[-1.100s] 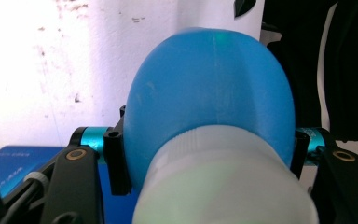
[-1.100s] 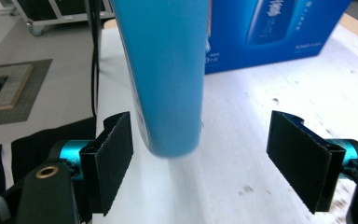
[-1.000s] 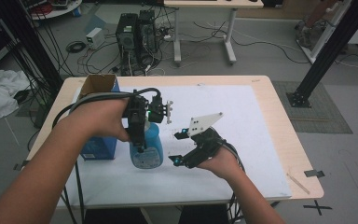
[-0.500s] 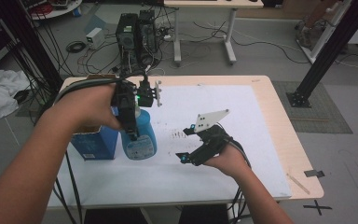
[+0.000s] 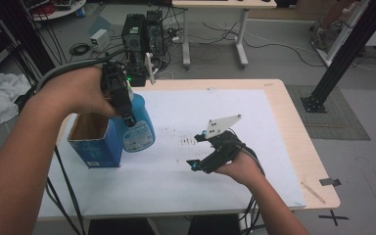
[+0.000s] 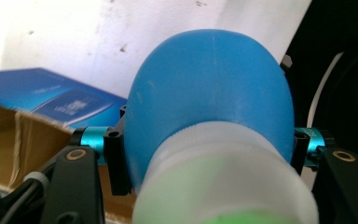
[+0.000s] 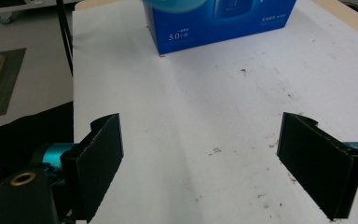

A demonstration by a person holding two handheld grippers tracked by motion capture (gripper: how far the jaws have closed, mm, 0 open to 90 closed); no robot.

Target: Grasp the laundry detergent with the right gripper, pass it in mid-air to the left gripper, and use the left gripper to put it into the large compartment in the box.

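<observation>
A fixed camera looks forward and down on my table (image 5: 284, 161) from above, while one camera rides each of my grippers, the left pressed close to the blue bottle (image 6: 209, 88), the right sharing the blue box (image 7: 214, 23).

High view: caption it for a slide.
Left gripper holds blue bottle beside open box; right gripper open.

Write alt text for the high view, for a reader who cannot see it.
The left gripper holds a blue bottle by its neck, beside an open blue box on a white-covered table. To the right, the right gripper hovers empty with its jaws open.
</observation>
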